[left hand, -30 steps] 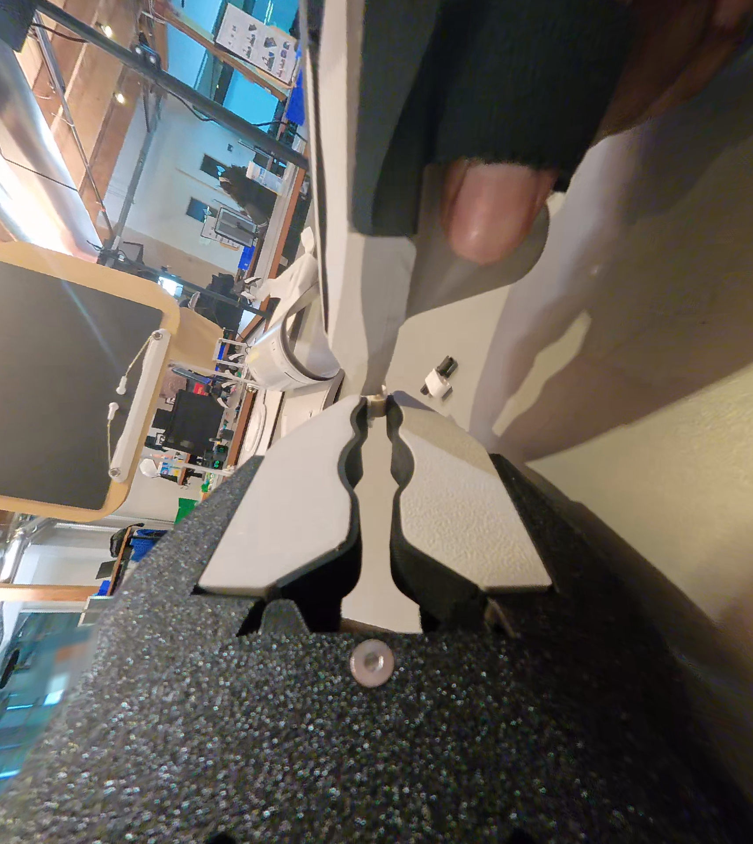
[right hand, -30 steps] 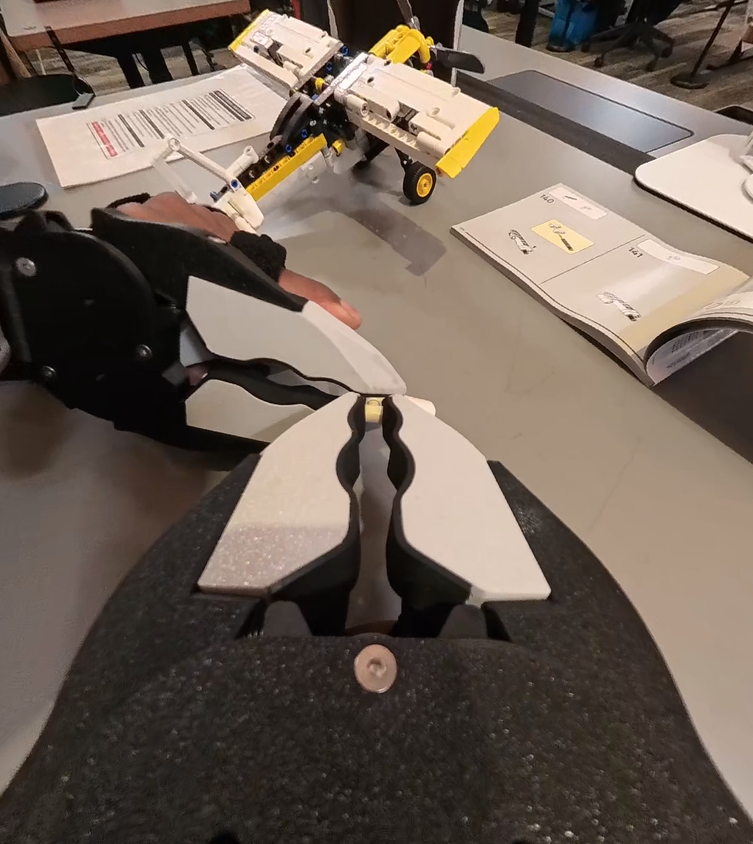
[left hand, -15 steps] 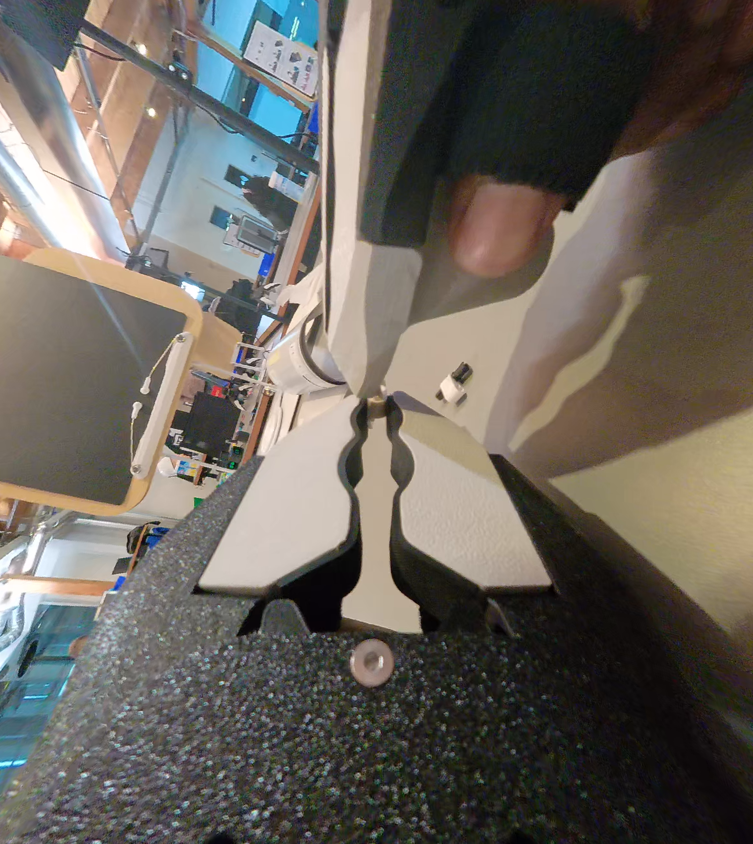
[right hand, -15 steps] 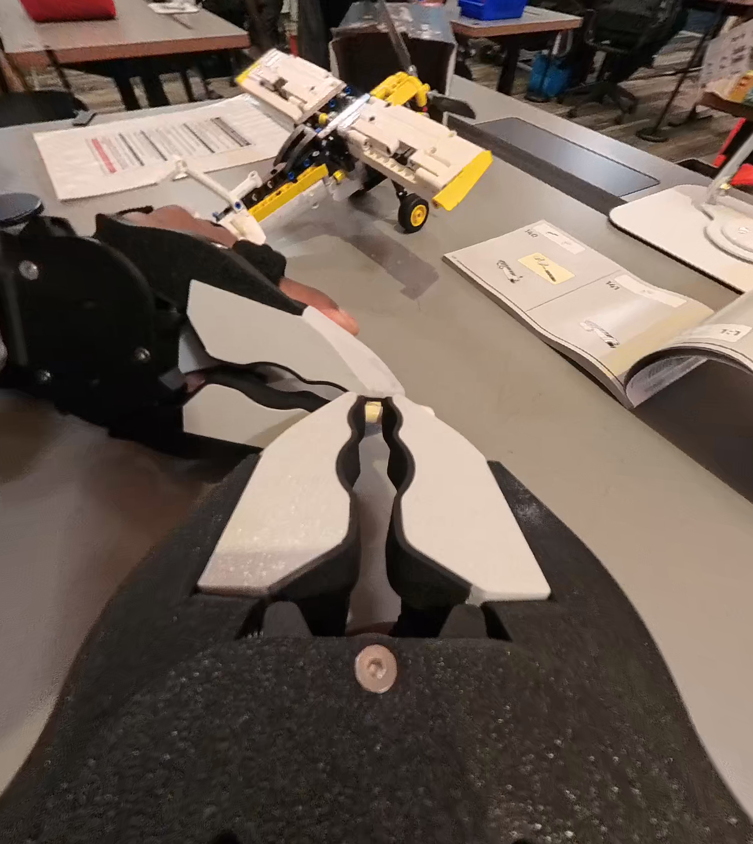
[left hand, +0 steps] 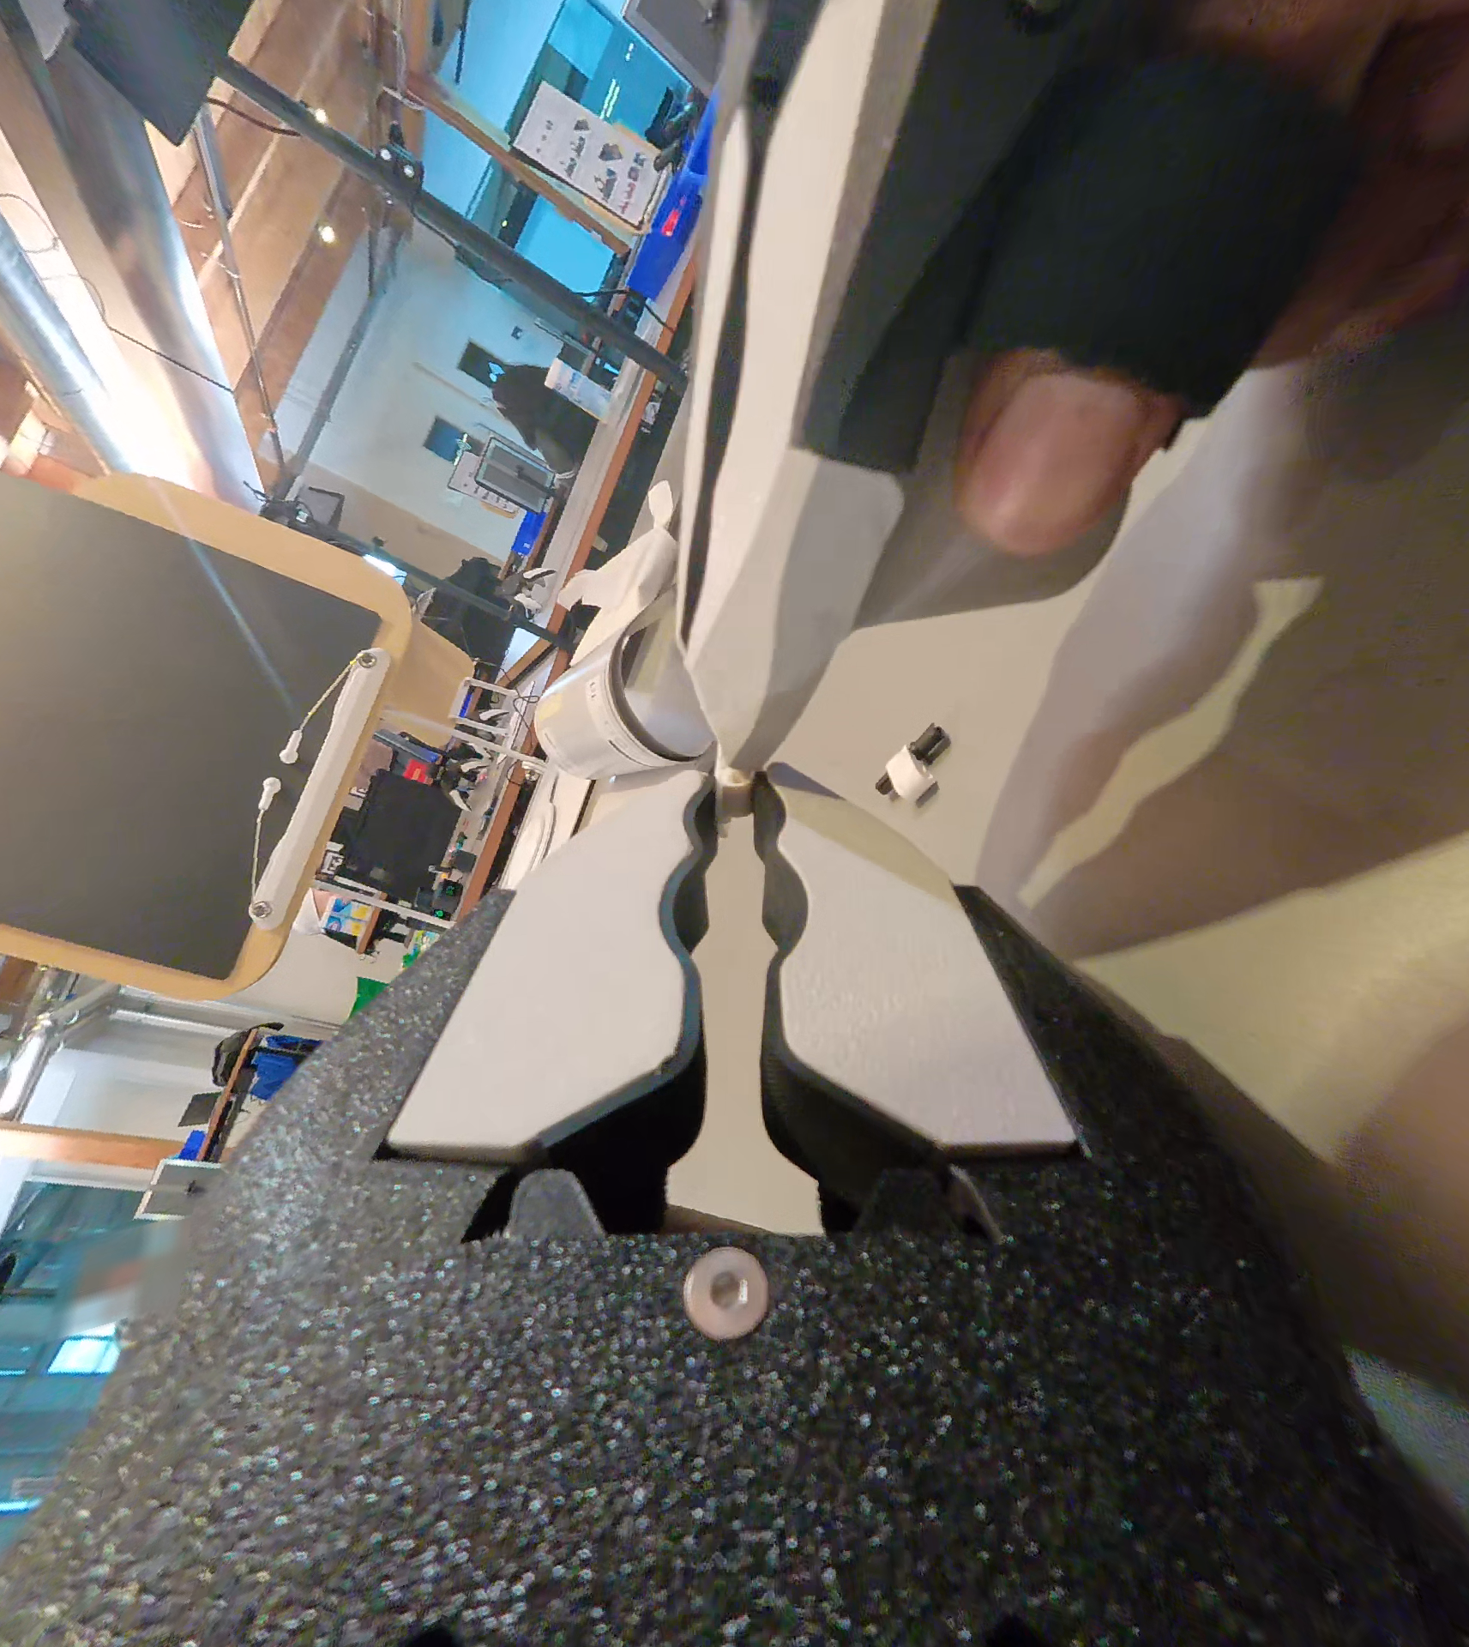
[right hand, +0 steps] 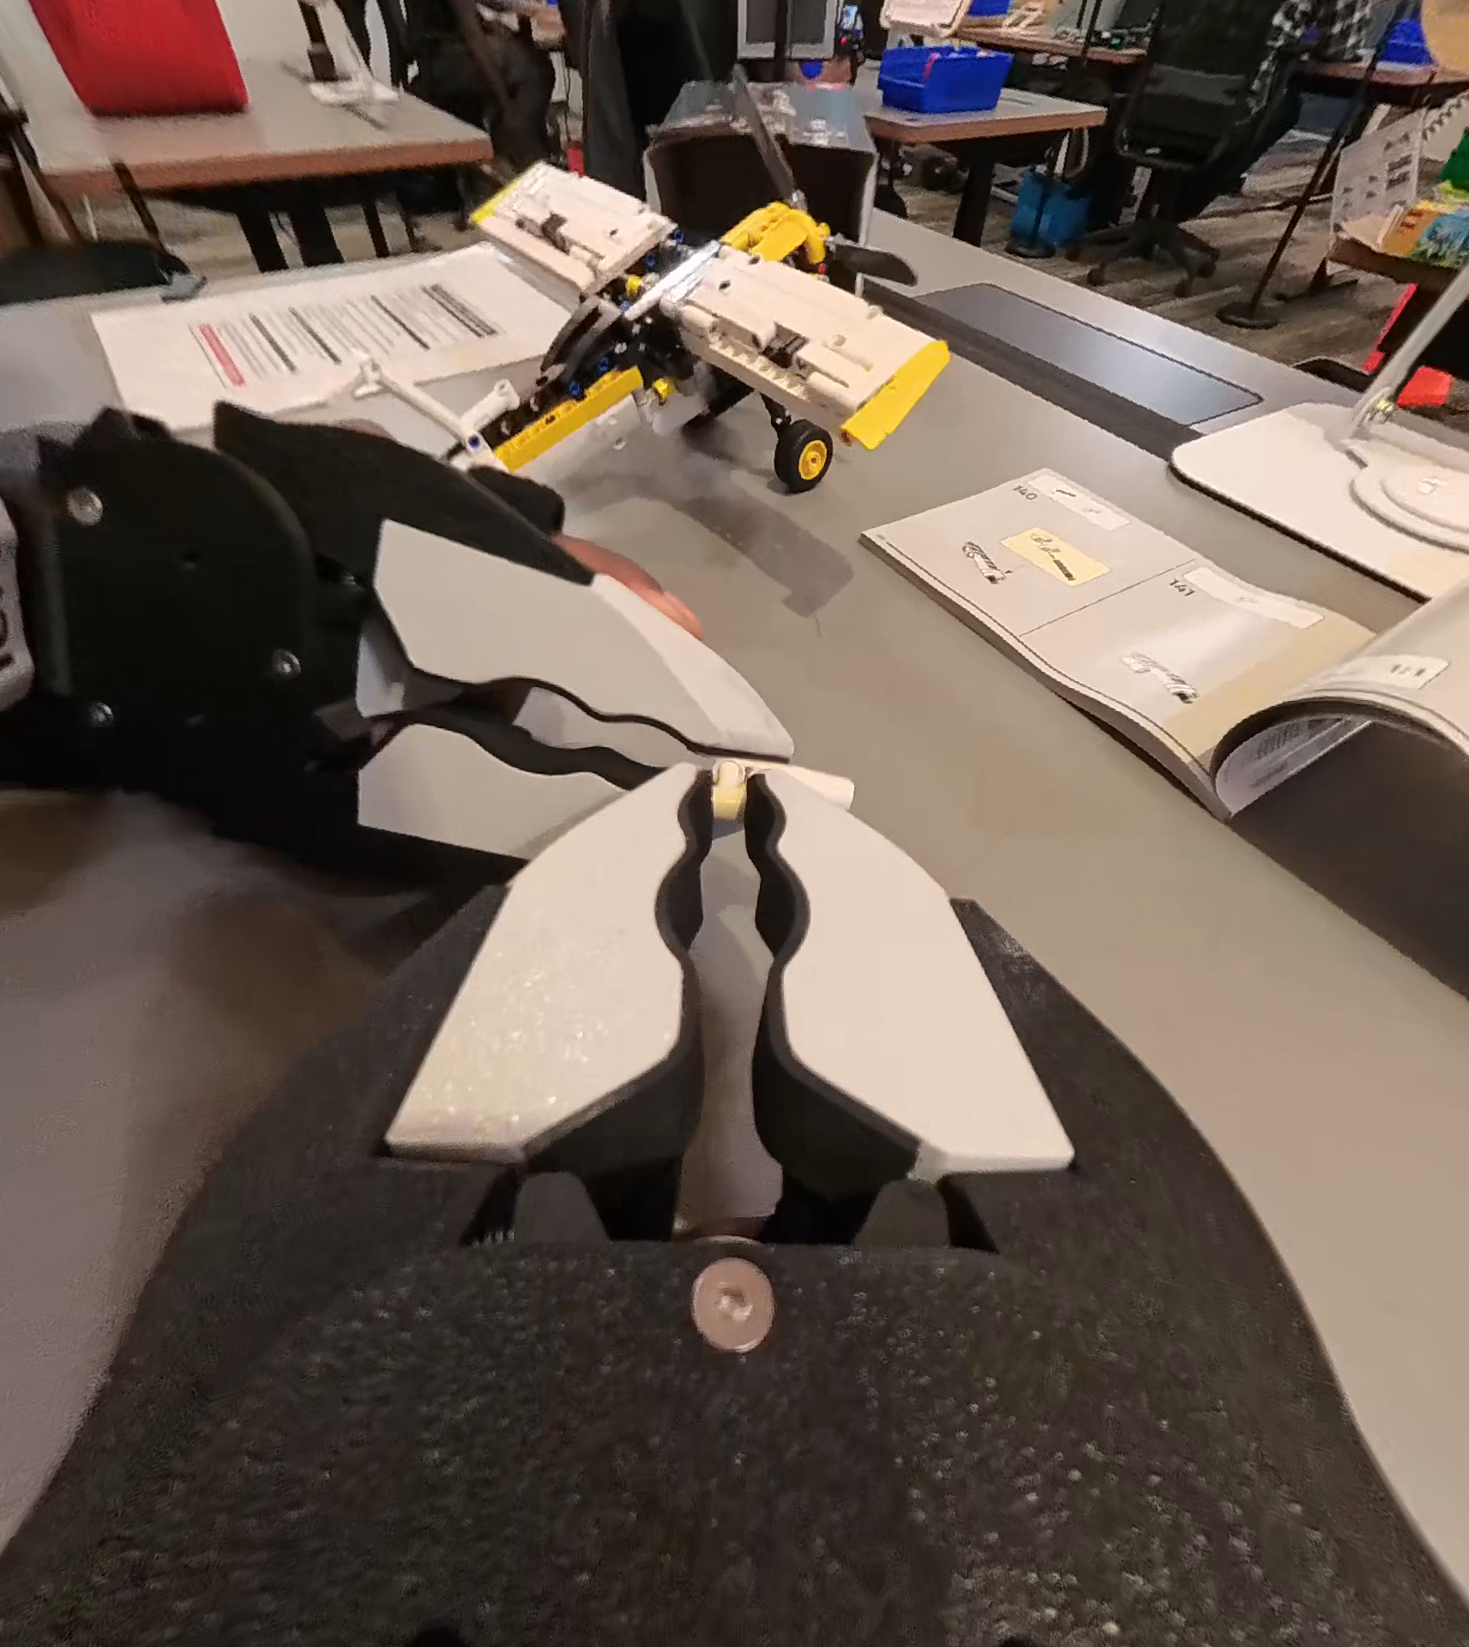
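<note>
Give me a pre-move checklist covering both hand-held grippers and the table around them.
1. Right hand-held gripper pinching the small yellow piece at its tips: ok.
2. Left hand-held gripper closed on the same small piece: ok.
3. Both grippers' tips meeting at one spot: ok.
4. Brick airplane apart from both grippers: ok.
5. Open booklet lying flat, untouched: ok.
6. How firmly the piece is seated: cannot tell.

small yellow-white piece (right hand: pixel 729 793) | pinched at both tools' tips | above table
</note>
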`<state>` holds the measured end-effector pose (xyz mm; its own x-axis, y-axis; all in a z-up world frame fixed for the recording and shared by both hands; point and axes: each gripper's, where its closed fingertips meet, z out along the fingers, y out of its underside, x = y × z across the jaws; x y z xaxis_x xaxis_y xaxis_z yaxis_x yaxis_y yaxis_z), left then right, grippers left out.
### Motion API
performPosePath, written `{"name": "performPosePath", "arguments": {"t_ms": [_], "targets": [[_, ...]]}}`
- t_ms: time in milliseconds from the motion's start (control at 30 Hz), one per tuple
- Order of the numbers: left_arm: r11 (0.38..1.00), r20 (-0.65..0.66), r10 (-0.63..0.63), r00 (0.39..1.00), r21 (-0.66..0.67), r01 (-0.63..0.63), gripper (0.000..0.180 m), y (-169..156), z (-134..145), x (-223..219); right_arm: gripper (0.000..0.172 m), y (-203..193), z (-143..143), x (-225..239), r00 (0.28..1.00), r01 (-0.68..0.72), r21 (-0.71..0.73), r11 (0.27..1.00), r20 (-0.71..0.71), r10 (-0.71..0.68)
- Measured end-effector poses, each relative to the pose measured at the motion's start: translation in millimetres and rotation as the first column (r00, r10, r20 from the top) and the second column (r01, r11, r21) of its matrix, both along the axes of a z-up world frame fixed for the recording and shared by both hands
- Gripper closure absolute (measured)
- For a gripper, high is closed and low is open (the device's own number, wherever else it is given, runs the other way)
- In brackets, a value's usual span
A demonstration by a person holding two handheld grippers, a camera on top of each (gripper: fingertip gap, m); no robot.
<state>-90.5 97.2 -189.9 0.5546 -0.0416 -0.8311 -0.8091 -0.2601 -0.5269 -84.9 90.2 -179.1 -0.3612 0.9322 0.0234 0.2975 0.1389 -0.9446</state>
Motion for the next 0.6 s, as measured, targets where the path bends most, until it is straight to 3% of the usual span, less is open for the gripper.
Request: {"name": "performPosePath", "arguments": {"t_ms": [33, 200, 333, 600], "targets": [[1.0, -0.015, 0.0, 1.0, -0.004, 0.0, 0.173, 0.1, -0.7, 0.2, 0.164, -0.1, -0.9, 0.3, 1.0, -0.011, 0.021, 1.0, 0.009, 0.011], [1.0, -0.107, 0.014, 0.994, -0.016, -0.016, 0.174, 1.1, -2.7, 0.2, 0.165, 0.2, -2.9, 1.1, 0.999, -0.009, 0.067, 0.998, 0.038, 0.006], [1.0, -0.19, 0.017, 0.982, -0.021, -0.021, 0.174, 1.9, -4.8, 2.1, 0.165, -0.4, -5.7, 1.1, 0.995, 0.02, -0.047, 0.999, 0.1, -0.015], [0.999, -0.141, 0.007, 0.99, -0.036, -0.012, 0.174, 4.2, -7.6, 2.8, 0.164, 0.2, -8.9, 1.2, 0.997, 0.028, 0.013, 1.0, 0.077, -0.029]]}}
